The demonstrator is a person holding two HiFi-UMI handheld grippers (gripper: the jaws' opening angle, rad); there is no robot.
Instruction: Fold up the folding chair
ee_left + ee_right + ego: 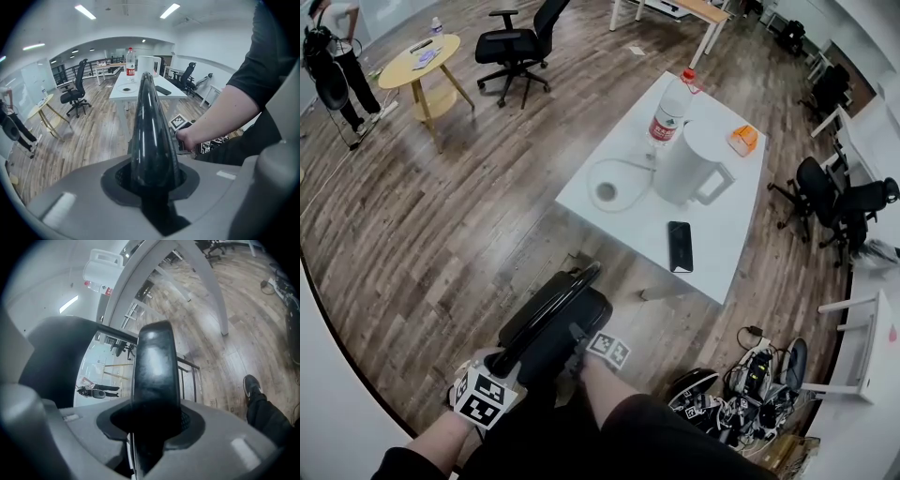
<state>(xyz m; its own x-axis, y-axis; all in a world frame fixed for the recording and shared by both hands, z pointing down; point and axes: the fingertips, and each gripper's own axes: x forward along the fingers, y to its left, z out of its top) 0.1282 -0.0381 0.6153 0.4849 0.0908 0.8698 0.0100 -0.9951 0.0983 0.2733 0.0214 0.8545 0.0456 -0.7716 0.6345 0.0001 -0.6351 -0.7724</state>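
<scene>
- Left claw (154, 180) is closed on the folding chair (553, 314): in the left gripper view a glossy black rim of the chair sits clamped between the grey jaws and runs away from the camera toward the desk (712, 234).
- Right claw (152, 427) likewise grips the chair. A matte black edge fills the gap between its jaws, with thin black frame bars (190, 376) beyond it.
- From the head view the chair stands on the wood floor (441, 234) just off the desk's near edge, between that edge and the person. Its black panels lie close together, and whether it is fully flat cannot be told.
- Both marker cubes show there. The left one (481, 394) is at the chair's near left end and the right one (609, 349) is on its right side, each with a forearm behind it.
- On the white desk a white kettle (689, 164) stands about mid-desk, with its round base (607, 192) near the left corner and a cord leading from it.
- A water bottle (668, 112) with a red label stands behind the kettle, toward the far edge.
- A dark phone (680, 247) lies flat near the near edge.
- A small orange item (742, 139) sits by the right edge.
- Well beyond the desk stand a black office chair (520, 42) and a person (337, 66).
</scene>
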